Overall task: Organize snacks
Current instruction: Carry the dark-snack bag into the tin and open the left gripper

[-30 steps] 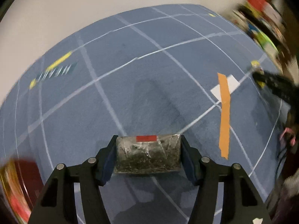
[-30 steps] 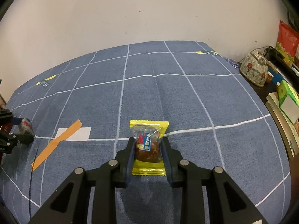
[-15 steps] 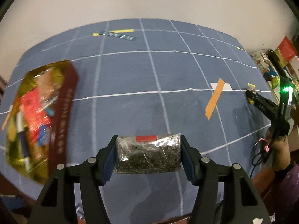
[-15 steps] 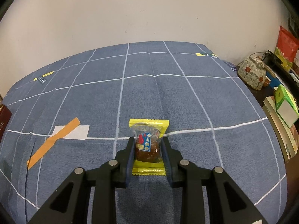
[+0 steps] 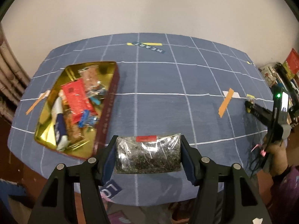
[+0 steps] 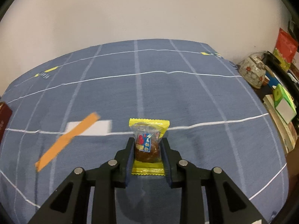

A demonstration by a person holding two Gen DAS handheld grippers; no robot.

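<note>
Both tongs [image 5: 148, 154] [image 6: 147, 150] clamp snack packets [image 5: 147, 155] [image 6: 147, 145]

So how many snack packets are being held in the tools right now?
2. The left tool clamps a clear packet of dark bits; the right tool clamps a yellow-edged wrapped snack. More packets lie in the gold tin, not held.
</note>
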